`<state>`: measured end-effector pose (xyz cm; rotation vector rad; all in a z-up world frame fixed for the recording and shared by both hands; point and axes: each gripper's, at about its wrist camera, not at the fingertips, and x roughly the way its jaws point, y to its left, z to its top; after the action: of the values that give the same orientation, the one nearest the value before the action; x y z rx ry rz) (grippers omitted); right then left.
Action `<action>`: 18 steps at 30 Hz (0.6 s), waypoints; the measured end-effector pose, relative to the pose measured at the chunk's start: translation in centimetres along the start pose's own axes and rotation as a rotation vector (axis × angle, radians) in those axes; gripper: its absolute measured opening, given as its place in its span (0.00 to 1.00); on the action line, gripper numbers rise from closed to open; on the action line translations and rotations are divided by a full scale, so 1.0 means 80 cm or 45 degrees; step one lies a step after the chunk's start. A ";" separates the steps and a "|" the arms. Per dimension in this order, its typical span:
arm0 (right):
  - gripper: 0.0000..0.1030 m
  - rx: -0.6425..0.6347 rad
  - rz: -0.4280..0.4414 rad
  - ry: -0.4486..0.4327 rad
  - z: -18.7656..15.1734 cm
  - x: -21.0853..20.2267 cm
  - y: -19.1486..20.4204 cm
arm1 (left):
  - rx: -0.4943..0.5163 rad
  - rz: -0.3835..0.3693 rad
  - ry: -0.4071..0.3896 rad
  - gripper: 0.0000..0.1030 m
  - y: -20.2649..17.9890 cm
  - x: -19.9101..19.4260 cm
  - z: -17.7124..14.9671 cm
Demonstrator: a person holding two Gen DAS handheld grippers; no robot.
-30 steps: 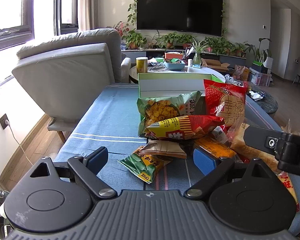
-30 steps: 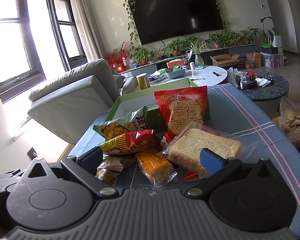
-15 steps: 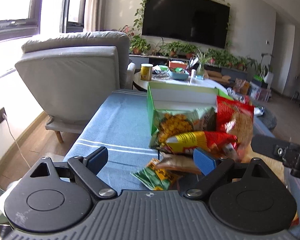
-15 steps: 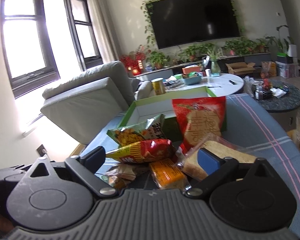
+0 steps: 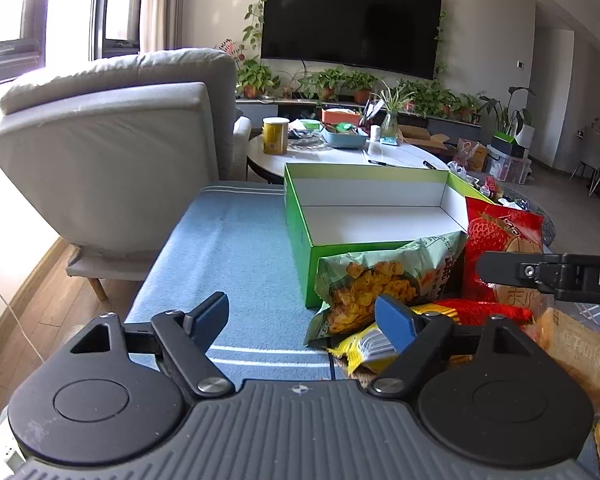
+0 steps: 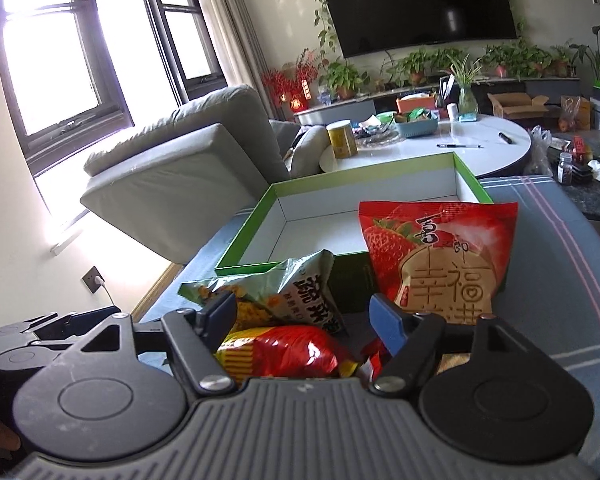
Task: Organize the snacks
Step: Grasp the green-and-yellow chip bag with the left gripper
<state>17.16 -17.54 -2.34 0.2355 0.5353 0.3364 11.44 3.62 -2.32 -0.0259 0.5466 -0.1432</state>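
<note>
Left gripper (image 5: 302,316): we are carrying it in toward the snack pile, and its jaws have just been closing in from their widest, yet they are standing apart with only the blue cloth (image 5: 236,248) between them; nothing is clamped. Against a second ago, the pile is sitting much closer and lower in this view.

Right gripper (image 6: 303,316): we are bringing it forward too, jaws apart at a middling spread and unchanged in width. The red-and-yellow packet (image 6: 284,350) is lying just below and between its fingers, but we are seeing no pad pressing on it.

Snacks, all outside the box:
- green chip bag (image 5: 384,280), leaning against the near wall of the box;
- strawberry biscuit bag (image 6: 440,252), propped upright on that same wall;
- red-and-yellow packet, lying flat in front of those two;
- clear pack of pale crackers (image 5: 576,352), at the right edge of the left view.

Green box (image 5: 296,216): sitting open on the cloth behind the pile, its white floor bare.

Standing of the task: we are judging the sorting as not yet begun. Both tools are closing on the heap, so a first pick looks near, most likely the red-and-yellow packet for the right gripper.
</note>
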 end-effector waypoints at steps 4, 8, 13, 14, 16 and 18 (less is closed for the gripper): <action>0.66 0.011 0.050 0.047 0.007 0.020 -0.005 | 0.038 -0.041 0.000 0.71 -0.005 0.018 0.004; 0.66 0.021 0.082 0.092 0.010 0.034 -0.004 | 0.076 -0.059 0.022 0.68 -0.009 0.037 0.003; 0.66 0.051 0.097 0.143 0.014 0.049 -0.008 | 0.008 -0.081 0.065 0.54 0.000 0.052 0.007; 0.66 0.055 0.099 0.147 0.015 0.050 -0.008 | 0.001 -0.092 0.069 0.52 0.001 0.053 0.008; 0.66 0.044 0.096 0.152 0.020 0.055 -0.006 | 0.002 -0.110 0.074 0.52 0.002 0.056 0.010; 0.66 0.032 0.087 0.158 0.022 0.060 -0.006 | 0.006 -0.122 0.077 0.52 0.002 0.061 0.012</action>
<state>22.12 -16.47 -3.19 0.2591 0.6549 0.4124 16.07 3.08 -3.98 -0.0436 0.6060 -0.2396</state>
